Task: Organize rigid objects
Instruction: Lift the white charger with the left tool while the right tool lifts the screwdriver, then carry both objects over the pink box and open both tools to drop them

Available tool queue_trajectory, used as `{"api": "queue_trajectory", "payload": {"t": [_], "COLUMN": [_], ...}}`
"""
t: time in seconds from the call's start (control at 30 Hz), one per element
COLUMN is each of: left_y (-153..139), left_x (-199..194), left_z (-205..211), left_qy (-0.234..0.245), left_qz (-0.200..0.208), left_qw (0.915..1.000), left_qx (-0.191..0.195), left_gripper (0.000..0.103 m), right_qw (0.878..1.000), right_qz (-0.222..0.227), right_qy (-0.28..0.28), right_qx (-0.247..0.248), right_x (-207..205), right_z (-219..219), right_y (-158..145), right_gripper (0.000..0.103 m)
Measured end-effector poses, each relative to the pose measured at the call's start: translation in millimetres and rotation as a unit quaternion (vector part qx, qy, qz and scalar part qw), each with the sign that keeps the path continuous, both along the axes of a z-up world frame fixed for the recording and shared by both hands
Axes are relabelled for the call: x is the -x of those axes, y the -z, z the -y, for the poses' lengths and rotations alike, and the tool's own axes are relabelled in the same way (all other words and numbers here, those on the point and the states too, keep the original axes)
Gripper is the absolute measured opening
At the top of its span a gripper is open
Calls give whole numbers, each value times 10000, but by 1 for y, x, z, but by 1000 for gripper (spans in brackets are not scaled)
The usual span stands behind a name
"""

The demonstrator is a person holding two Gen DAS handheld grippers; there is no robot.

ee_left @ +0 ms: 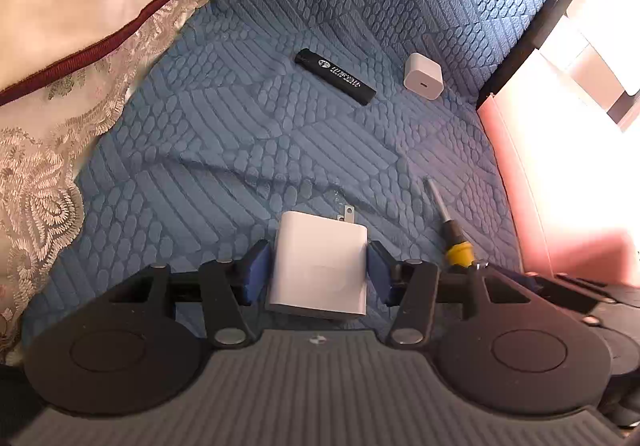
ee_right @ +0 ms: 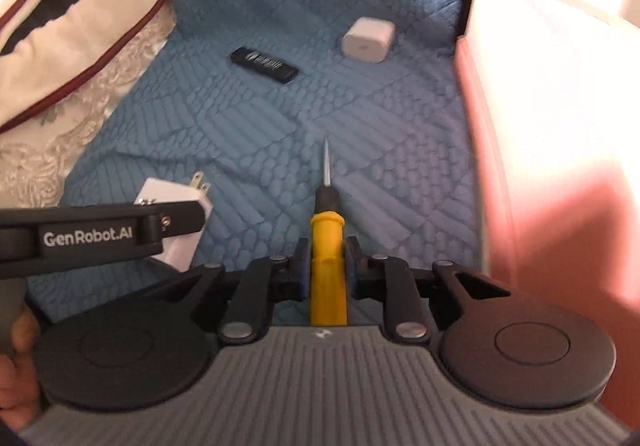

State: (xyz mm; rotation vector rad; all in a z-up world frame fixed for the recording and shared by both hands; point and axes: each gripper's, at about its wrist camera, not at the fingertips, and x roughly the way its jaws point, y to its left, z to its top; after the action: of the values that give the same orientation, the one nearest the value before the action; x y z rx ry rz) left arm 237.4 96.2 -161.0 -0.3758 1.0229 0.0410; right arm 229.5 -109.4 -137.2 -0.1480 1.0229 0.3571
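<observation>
My left gripper [ee_left: 318, 258] is shut on a white wall charger [ee_left: 320, 274], its pads pressing on both sides and the metal prongs pointing away from me. In the right wrist view the same charger [ee_right: 176, 246] shows partly hidden under the left gripper's black arm [ee_right: 100, 234]. My right gripper [ee_right: 326, 258] is shut on the yellow handle of a screwdriver [ee_right: 326, 230], whose thin shaft points forward over the blue quilted cushion [ee_right: 260, 134]. The screwdriver [ee_left: 454, 234] also shows to the right in the left wrist view.
A black lighter [ee_left: 335, 76] and a small white cube charger [ee_left: 423, 75] lie farther back on the cushion. A lace-edged pillow [ee_left: 80, 26] fills the left side. A pink box [ee_left: 560, 186] stands along the right. A hand [ee_right: 16, 366] shows at the lower left.
</observation>
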Motion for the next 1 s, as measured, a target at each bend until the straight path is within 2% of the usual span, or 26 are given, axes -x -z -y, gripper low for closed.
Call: {"api": "queue_trajectory", "payload": {"t": [0.17, 0.4, 0.57, 1.0], "left_y": [-2, -16, -33, -86], "left_x": [1, 6, 9, 10], "left_z": [-6, -10, -6, 12], "left_qy": [-174, -158, -50, 102], "left_qz": [22, 188, 330, 750], "left_qw": [9998, 9992, 9982, 9951], "left_qx": [74, 330, 493, 630], "left_gripper": [58, 58, 58, 58], "right_qw": [9999, 9994, 9986, 9948], "right_qz": [122, 262, 415, 906], "right_qy": [54, 1, -64, -48], "right_qx": [-100, -223, -327, -472], "right_x": [4, 8, 9, 7], "right_z": [10, 17, 21, 50], "right_y": [-12, -34, -57, -118], "right_gripper": [21, 21, 21, 21]}}
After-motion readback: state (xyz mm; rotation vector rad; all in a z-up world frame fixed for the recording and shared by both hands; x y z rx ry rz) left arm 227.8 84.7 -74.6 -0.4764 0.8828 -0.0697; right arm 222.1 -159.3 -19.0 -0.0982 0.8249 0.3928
